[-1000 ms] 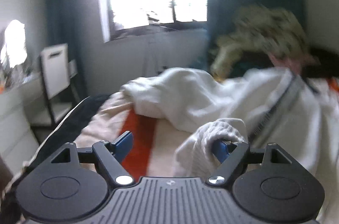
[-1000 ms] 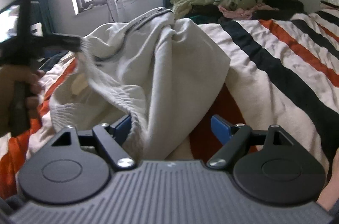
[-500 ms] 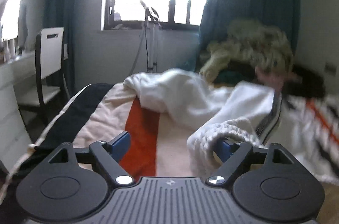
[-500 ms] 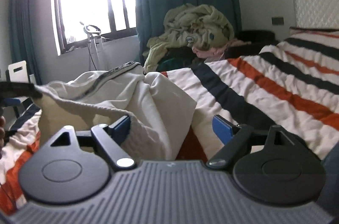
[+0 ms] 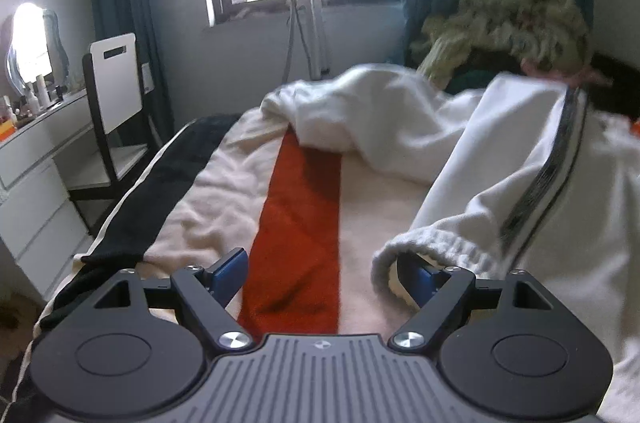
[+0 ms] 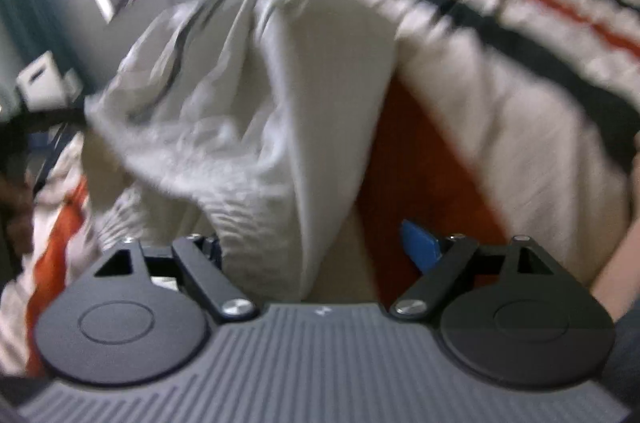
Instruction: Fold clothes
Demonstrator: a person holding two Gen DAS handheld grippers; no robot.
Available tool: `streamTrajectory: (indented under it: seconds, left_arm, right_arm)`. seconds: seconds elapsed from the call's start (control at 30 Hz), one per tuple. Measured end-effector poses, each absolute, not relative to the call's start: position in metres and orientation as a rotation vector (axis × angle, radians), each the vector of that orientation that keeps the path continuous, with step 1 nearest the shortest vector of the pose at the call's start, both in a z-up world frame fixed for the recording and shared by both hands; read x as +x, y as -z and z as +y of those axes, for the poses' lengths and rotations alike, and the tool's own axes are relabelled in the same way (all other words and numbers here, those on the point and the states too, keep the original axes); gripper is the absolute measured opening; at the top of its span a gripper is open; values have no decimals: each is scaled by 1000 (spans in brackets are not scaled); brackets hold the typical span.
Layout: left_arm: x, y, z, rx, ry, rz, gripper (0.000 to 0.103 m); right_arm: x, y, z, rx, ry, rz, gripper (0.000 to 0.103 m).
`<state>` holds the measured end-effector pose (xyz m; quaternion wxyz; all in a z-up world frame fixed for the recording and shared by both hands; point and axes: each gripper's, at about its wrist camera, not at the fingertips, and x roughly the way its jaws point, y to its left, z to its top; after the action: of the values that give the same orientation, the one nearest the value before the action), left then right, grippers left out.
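White sweatpants [image 5: 500, 163] with a dark side stripe [image 5: 556, 163] lie bunched on the striped bed cover [image 5: 296, 215]. Their ribbed waistband [image 5: 440, 243] loops around the right finger of my left gripper [image 5: 322, 267], whose jaws stand wide apart; its left finger [image 5: 230, 269] is bare. In the blurred right wrist view the sweatpants [image 6: 260, 103] drape over the left finger of my right gripper [image 6: 314, 243], which is also open. Its blue right pad [image 6: 420, 243] is bare. The cloth stretches left toward a dark gripper frame [image 6: 52, 115].
A heap of olive clothes [image 5: 512, 11] sits at the far end of the bed under a teal curtain. Left of the bed stand a white-backed chair [image 5: 116, 83] and a white dresser [image 5: 36, 159]. A person's forearm [image 6: 616, 263] shows at the right edge.
Both views swung up to level, then dipped toward the bed again. The right view has rolled and gone blurred. The sweatpants stay hooked on one finger of each gripper.
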<state>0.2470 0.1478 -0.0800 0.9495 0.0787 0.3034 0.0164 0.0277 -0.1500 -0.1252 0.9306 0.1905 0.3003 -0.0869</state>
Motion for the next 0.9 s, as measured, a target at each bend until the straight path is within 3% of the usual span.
streamTrajectory:
  seconds: [0.23,0.43,0.73,0.9]
  left_arm:
    - [252,102,127,297,9,679,87]
    - [258,112,133,264,-14,703,87]
    - [259,38,218,-148,-174,499,87]
    - [291,-16,296,-202,-252,456,87]
  right_arm:
    - [3,92,-143,206,302,310,85]
    - [16,119,-151,268,305,480,85]
    - [25,92,-114,257,128,447,85]
    - [58,63,-56,325,-34,408,85]
